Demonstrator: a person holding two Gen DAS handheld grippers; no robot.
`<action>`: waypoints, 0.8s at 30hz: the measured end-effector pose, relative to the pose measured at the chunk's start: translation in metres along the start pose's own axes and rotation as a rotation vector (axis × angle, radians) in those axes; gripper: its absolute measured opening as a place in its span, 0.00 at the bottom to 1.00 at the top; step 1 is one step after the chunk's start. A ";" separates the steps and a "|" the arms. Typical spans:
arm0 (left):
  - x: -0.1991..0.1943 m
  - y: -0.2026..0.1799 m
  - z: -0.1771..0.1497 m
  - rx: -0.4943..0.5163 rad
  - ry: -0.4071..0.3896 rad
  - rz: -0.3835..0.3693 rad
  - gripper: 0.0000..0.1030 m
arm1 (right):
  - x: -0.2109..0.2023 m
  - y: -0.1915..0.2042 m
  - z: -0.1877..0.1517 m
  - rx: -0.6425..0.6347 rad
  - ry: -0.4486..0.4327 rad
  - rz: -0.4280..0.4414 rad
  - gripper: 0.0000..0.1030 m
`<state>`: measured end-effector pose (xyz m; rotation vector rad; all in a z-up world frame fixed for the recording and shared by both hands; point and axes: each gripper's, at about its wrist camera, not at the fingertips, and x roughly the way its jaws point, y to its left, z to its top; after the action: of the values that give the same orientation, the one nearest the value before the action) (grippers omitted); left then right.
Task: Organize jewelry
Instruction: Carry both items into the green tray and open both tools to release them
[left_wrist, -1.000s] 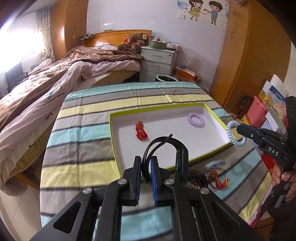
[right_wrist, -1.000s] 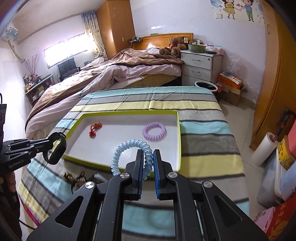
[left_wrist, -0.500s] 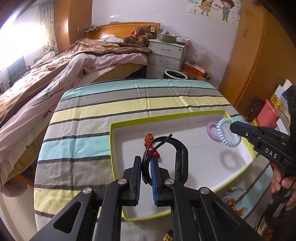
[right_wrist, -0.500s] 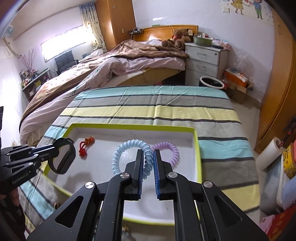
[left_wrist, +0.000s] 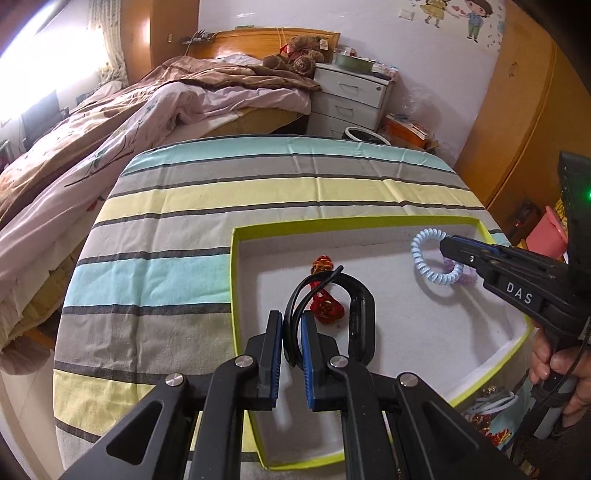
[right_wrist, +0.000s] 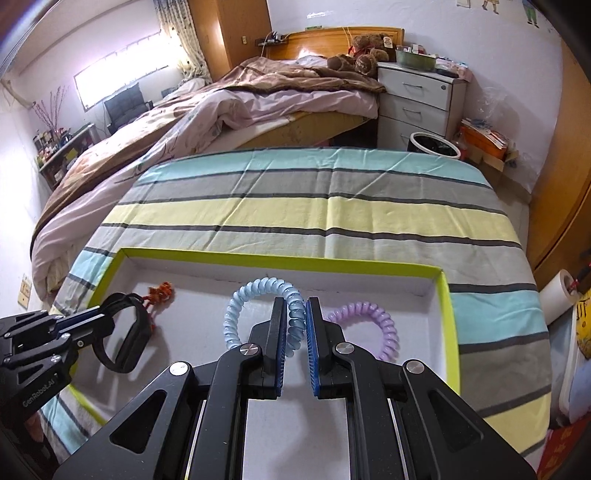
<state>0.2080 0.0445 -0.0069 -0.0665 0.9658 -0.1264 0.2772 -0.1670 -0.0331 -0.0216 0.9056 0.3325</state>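
A white tray with a lime-green rim lies on the striped tablecloth. My left gripper is shut on a black wristband and holds it over the tray's left part; it also shows in the right wrist view. My right gripper is shut on a light-blue spiral bracelet over the tray's far right; it also shows in the left wrist view. A purple spiral bracelet and a red knot charm lie in the tray.
More jewelry lies on the cloth outside the tray's near right corner. The striped table stretches beyond the tray. A bed, a nightstand and a bin stand behind.
Both grippers have moved forward over the tray with their pieces still held. The blue bracelet now hangs low beside the purple one.
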 end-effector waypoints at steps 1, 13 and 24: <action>0.002 0.000 0.001 0.001 0.002 -0.002 0.10 | 0.003 0.000 0.000 0.000 0.008 0.000 0.10; 0.007 0.001 0.001 -0.012 0.017 -0.018 0.10 | 0.017 0.001 0.004 -0.001 0.039 -0.010 0.10; 0.008 0.006 0.002 -0.035 0.018 -0.034 0.10 | 0.020 0.000 0.005 0.006 0.049 -0.011 0.11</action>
<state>0.2145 0.0496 -0.0128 -0.1141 0.9851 -0.1421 0.2929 -0.1605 -0.0455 -0.0296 0.9545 0.3201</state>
